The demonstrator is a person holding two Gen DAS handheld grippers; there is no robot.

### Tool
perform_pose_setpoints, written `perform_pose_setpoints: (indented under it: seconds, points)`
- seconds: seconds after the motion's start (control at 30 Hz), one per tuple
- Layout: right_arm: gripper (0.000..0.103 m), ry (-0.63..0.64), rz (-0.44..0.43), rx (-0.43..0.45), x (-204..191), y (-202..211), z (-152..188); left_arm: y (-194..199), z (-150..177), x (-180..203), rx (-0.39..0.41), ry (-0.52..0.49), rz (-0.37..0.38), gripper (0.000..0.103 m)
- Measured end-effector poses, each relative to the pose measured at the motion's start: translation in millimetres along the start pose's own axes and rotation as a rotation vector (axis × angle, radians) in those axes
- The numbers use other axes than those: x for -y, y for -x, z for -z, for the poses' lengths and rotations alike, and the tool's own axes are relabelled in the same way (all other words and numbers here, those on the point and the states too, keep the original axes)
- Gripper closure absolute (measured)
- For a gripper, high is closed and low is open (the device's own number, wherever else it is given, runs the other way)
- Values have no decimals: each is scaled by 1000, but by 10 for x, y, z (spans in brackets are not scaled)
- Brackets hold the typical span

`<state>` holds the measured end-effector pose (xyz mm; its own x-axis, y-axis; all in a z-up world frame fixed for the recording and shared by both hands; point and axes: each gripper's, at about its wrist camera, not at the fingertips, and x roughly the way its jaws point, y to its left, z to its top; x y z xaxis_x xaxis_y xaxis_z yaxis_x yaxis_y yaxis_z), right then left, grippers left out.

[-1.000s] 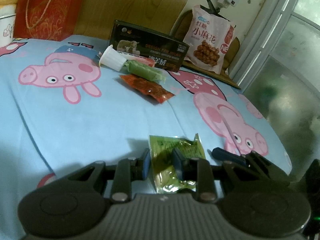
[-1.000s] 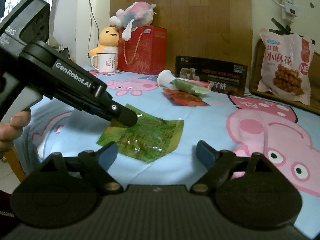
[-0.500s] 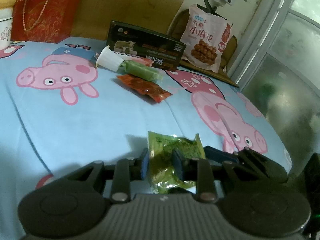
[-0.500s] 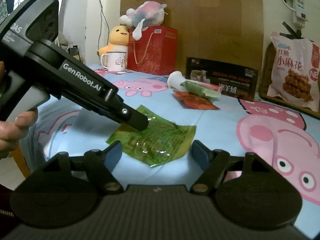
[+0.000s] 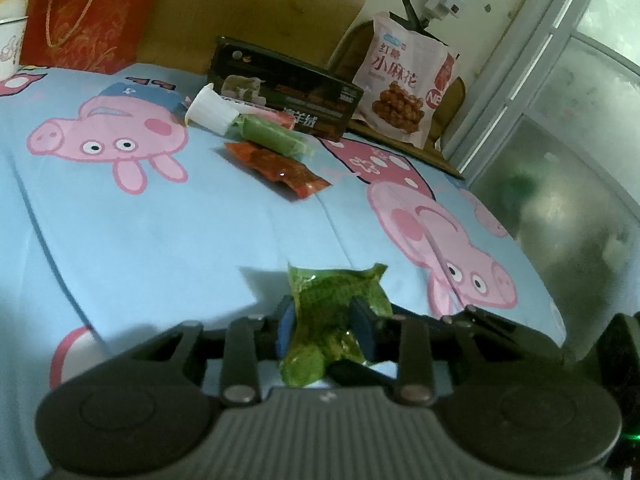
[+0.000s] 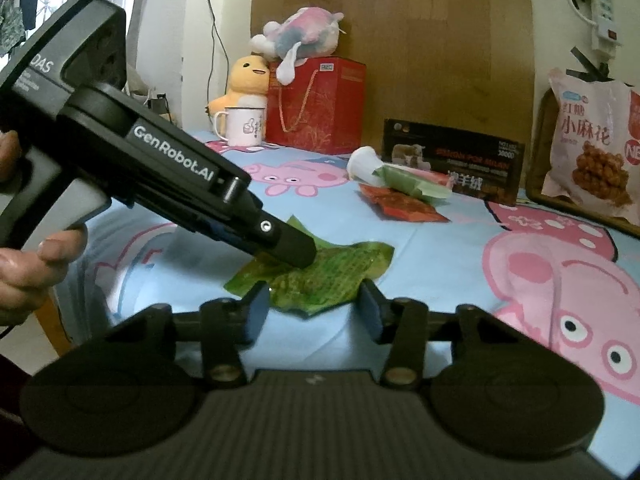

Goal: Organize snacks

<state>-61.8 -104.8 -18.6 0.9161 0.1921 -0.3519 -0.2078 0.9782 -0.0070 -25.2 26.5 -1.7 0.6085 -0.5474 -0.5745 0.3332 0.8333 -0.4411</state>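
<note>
Peppa Pig bedsheet [image 5: 168, 248] filled both views, snacks scattered toward the headboard. My left gripper [image 5: 326, 326] was clamped on the green snack packet [image 5: 340, 300], pads pinching its middle; compared with a second earlier the packet sat higher between them and looked lifted off the sheet, so I judged the pick had succeeded. My right gripper [image 6: 312, 312] had narrowed from its earlier wide spread but held nothing, its fingers flanking the packet's near edge. Beyond lay the red packet [image 5: 280, 168], green wrapped roll [image 5: 272, 138] and white cup [image 5: 208, 110], just beside the dark box [image 5: 288, 88]; I judged that cluster the likely destination.
</note>
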Motion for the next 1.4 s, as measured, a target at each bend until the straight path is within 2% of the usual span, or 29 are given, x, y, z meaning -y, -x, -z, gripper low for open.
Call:
perform_pose_setpoints:
  seconds: [0.17, 0.37, 0.6, 0.8, 0.87, 0.93, 1.03, 1.1, 1.17, 1.23, 1.3, 1.4]
  points:
    - [58, -46, -20, 23, 84, 15, -81, 35, -67, -43, 9, 36, 30, 80]
    - [61, -39, 1, 78, 275, -65, -396, 47, -405, 40, 61, -20, 44, 80]
    - [61, -35, 31, 137, 760, -536, -954, -206, -1222, 85, 149, -91, 13, 78]
    - [60, -83, 65, 131, 1365, -1277, -1425, -764, -2079, -82, 177, -113, -52, 78]
    - [60, -110, 77, 119, 1555, -1497, -1513, -975, -2306, -156, 168, -107, -65, 72]
    - [54, -136, 92, 99, 1698, -1711, -1578, -1179, -2470, -210, 159, -111, -93, 66]
    - [44, -134, 150, 69, 1806, -1953, -1607, -1419, -2592, -244, 152, -134, -158, 52]
    - [44, -140, 185, 57, 1866, -1979, -1614, -1425, -2617, -287, 172, -125, -178, 51]
    - [44, -172, 205, 92, 1921, -1827, -1588, -1282, -2580, -363, 198, -90, -140, 51]
    - [44, -236, 170, 116, 1960, -1583, -1514, -1069, -2450, -436, 210, -60, -99, 51]
    - [44, -307, 83, 111, 1955, -1358, -1385, -888, -2245, -478, 195, -44, -47, 51]
    - [44, -348, -38, 22, 1849, -1208, -1123, -750, -1916, -496, 149, -37, -24, 54]
